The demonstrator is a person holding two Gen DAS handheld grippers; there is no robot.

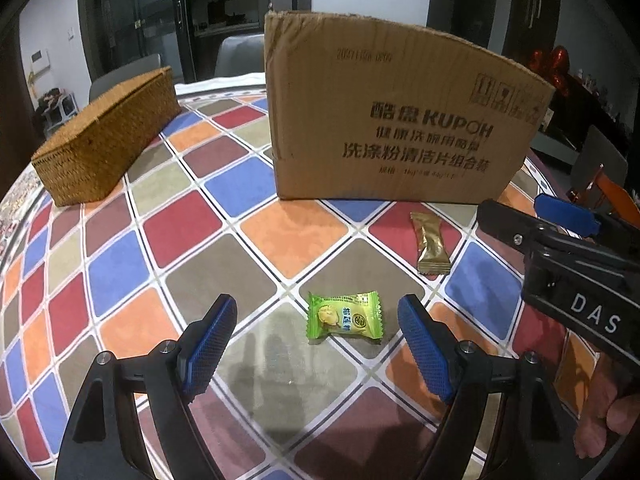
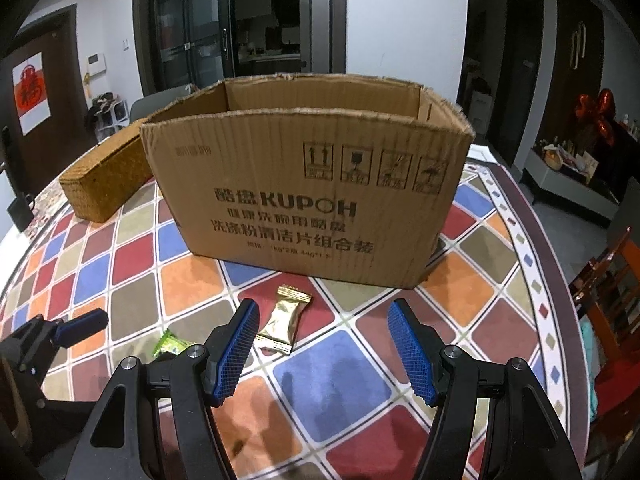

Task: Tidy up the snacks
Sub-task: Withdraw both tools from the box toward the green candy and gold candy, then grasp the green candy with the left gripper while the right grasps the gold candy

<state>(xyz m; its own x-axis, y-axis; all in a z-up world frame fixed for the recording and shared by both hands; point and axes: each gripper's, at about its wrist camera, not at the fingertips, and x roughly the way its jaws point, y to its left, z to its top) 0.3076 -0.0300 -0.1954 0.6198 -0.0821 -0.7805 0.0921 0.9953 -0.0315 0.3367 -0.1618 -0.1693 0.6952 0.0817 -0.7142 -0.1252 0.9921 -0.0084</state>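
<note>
A green candy packet (image 1: pixel 344 315) lies on the checkered tablecloth between the open fingers of my left gripper (image 1: pixel 316 328), which is empty and just above the table. A gold packet (image 1: pixel 429 243) lies further right, in front of the open cardboard box (image 1: pixel 384 112). My right gripper (image 2: pixel 322 344) is open and empty, with the gold packet (image 2: pixel 282 320) just left of its middle. The green packet (image 2: pixel 170 345) shows partly behind its left finger. The right gripper also shows at the right edge of the left wrist view (image 1: pixel 560 236).
A woven basket (image 1: pixel 108 136) stands at the back left of the table, left of the box. It also shows in the right wrist view (image 2: pixel 104 176). The round table edge (image 2: pixel 532 248) curves on the right, with a red chair (image 2: pixel 612 304) beyond it.
</note>
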